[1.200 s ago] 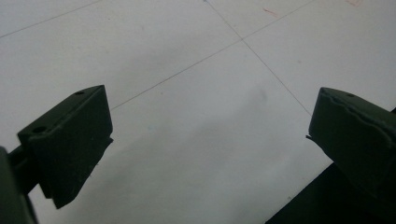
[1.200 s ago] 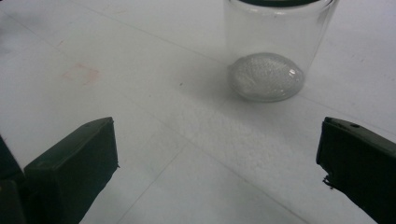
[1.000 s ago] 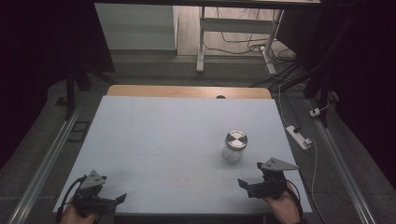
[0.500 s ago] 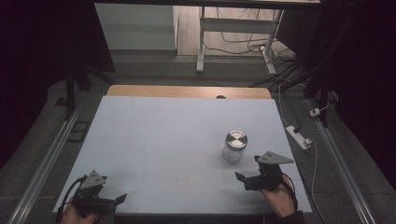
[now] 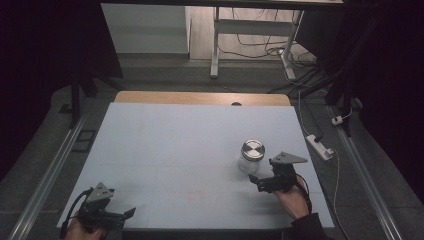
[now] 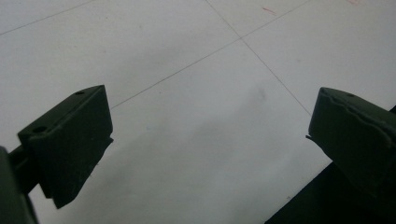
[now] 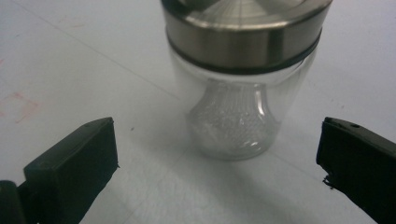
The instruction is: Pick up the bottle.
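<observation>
nothing is gripped yet: the jar (image 7: 240, 79) stands upright on the table (image 5: 165, 150), just ahead of the right claw (image 7: 217, 158), spread wide. the left claw (image 6: 210, 144) is spread too, idle near the table's corner.

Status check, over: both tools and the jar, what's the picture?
Right tool open, lined up on the glass jar, not touching. Left tool open over bare table. Jar upright, steel lid on. Path clear.

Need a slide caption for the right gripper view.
Open right gripper lined up on a clear glass jar with a steel lid, standing upright on the white table.
</observation>
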A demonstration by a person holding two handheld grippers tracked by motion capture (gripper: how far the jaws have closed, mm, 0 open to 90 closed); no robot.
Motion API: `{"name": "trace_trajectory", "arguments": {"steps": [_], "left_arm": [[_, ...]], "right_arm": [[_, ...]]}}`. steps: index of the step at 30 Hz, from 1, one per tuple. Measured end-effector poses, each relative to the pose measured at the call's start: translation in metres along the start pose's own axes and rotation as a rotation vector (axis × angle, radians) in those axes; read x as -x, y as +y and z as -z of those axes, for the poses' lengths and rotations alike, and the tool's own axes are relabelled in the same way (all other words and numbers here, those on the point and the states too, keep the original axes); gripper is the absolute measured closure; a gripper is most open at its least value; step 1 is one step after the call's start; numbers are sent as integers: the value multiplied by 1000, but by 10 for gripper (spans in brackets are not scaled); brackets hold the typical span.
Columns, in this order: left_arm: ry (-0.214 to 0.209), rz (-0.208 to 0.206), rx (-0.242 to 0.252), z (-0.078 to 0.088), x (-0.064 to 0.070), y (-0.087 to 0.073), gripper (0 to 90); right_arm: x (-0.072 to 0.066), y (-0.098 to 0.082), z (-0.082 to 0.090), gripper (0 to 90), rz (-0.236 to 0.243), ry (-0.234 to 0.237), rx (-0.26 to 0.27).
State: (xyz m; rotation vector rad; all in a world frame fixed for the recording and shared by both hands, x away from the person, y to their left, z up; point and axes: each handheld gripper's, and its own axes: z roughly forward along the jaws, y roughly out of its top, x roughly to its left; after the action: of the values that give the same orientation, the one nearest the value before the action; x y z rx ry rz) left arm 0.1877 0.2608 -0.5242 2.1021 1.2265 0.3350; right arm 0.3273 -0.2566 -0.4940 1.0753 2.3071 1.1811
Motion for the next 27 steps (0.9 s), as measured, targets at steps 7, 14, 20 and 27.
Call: {"name": "trace_trajectory", "arguments": {"steps": [7, 14, 20, 27], "left_arm": [[-2, 0, 0, 0, 0, 0, 7], [-4, 1, 0, 0, 0, 0, 7], [-4, 0, -2, 0, 0, 0, 7], [-5, -3, -5, 0, 0, 0, 7]], "right_arm": [[3, 9, -14, 0, 27, -23, 0], [7, 16, -27, 0, 25, 0, -6], [10, 19, -39, 0, 16, 4, -14], [11, 21, -46, 0, 31, -1, -15]]}}
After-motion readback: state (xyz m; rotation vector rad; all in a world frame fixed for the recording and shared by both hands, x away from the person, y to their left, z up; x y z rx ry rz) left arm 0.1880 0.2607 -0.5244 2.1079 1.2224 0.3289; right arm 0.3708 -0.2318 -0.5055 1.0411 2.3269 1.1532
